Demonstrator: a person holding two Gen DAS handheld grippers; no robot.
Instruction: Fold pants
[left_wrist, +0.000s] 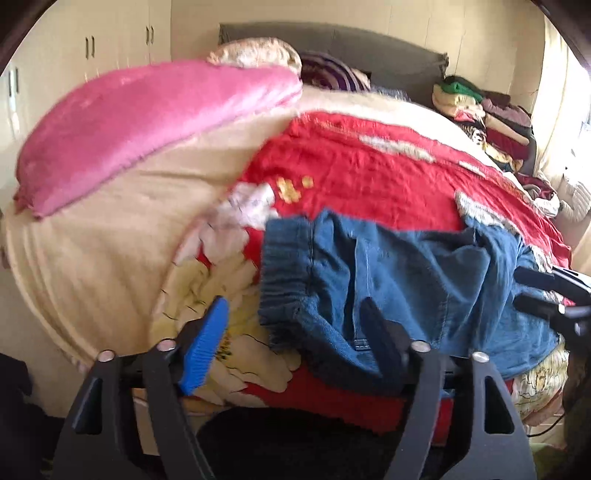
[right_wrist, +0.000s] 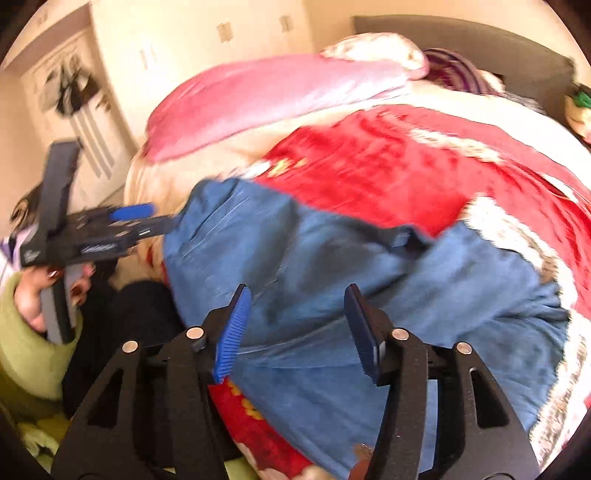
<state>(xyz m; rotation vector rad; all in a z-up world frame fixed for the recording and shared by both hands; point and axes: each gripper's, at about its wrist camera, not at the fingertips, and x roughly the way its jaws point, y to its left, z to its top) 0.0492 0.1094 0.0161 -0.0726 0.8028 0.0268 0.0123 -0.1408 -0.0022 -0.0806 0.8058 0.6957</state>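
Broadly, a bed fills both views beyond the fingers, spread with a cream cover and, farther along, a red floral quilt. A pink blanket lies folded across the far left of the bed, well beyond the left gripper's fingers; a grey headboard and cream wardrobe doors stand behind it. A stack of folded clothes sits at the far right, well apart from both grippers.

The blue denim pants lie bunched on the red quilt at the near edge of the bed. In the left wrist view the elastic waistband is just ahead of the fingers and turned to the left; the cloth runs right toward the right gripper. In the right wrist view the pants spread directly ahead of and beneath the fingers.

The left gripper stands released, jaws wide apart: its blue-padded left finger is over the floral quilt, clear of the denim, and its dark right finger lies against the pants without pinching them. In the right wrist view the same gripper appears at the left, its tips at the edge of the denim, held by a hand in a green sleeve.

The right gripper is likewise released, jaws parted over the pants with nothing pinched between the pads. Both views are blurred.
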